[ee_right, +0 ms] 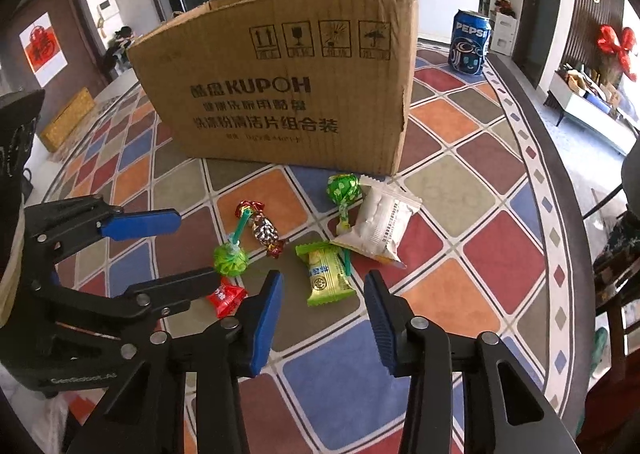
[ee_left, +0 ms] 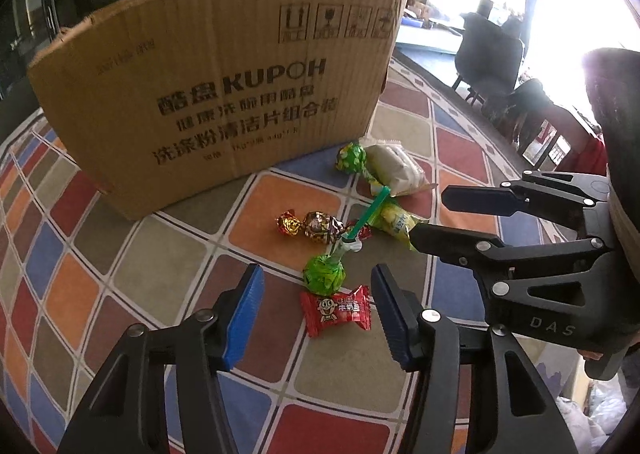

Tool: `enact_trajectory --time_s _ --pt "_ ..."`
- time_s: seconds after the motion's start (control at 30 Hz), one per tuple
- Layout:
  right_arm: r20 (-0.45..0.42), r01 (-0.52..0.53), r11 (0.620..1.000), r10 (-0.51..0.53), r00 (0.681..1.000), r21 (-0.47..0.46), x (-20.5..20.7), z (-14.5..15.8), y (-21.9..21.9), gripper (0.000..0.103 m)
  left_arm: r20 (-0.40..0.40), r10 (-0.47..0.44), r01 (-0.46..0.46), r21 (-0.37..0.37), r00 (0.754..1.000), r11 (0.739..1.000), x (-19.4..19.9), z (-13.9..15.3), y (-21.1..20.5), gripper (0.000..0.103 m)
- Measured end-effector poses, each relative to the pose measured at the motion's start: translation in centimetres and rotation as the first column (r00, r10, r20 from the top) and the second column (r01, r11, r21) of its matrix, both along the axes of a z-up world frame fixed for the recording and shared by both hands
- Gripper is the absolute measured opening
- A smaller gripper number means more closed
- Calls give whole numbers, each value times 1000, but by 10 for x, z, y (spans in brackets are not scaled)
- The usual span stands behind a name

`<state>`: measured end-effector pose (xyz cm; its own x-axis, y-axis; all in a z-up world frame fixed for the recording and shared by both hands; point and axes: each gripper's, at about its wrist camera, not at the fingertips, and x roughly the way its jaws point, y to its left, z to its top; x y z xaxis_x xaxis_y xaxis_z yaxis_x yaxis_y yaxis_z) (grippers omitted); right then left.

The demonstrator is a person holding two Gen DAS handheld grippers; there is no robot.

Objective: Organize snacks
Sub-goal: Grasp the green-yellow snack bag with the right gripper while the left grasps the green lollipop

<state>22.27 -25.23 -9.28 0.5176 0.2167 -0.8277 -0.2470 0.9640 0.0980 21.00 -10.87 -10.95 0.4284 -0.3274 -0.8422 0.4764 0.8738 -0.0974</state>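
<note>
Several snacks lie on the checkered tablecloth (ee_left: 276, 198) in front of a cardboard box (ee_left: 224, 90), which also shows in the right wrist view (ee_right: 280, 94). My left gripper (ee_left: 318, 310) is open and empty, with a red candy (ee_left: 336, 312) and a green lollipop (ee_left: 324, 274) between its fingers. My right gripper (ee_right: 322, 308) is open and empty, just short of a yellow-green packet (ee_right: 328, 274). A white snack pack (ee_right: 380, 226), a second green lollipop (ee_right: 342, 188) and a brown wrapped candy (ee_right: 266, 232) lie beyond.
A Pepsi can (ee_right: 470, 42) stands at the back right of the table, beside the box. The table's round edge (ee_right: 560, 182) curves on the right. Chairs (ee_left: 488, 50) stand beyond the table. Each gripper shows in the other's view, close alongside.
</note>
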Motion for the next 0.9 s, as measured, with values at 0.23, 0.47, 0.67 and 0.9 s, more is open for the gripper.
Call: enact_trajectory --time_s 0.23,0.47,0.67,0.9 --pt "-34 -3 1000 3 999 6 10 -10 1 36 -35 15 -15 -19 999 1000 9 -7 0 49" --pt "-50 -17 1000 18 999 14 15 -16 5 32 -55 21 -23 -27 998 999 14 -13 -3 41" --pt "-72 -23 999 24 997 22 22 -24 9 31 -83 31 -36 -52 996 998 18 -18 1 34" --pt "-86 -13 999 16 996 42 23 -30 10 30 -102 25 -32 -64 995 997 20 -24 -1 26"
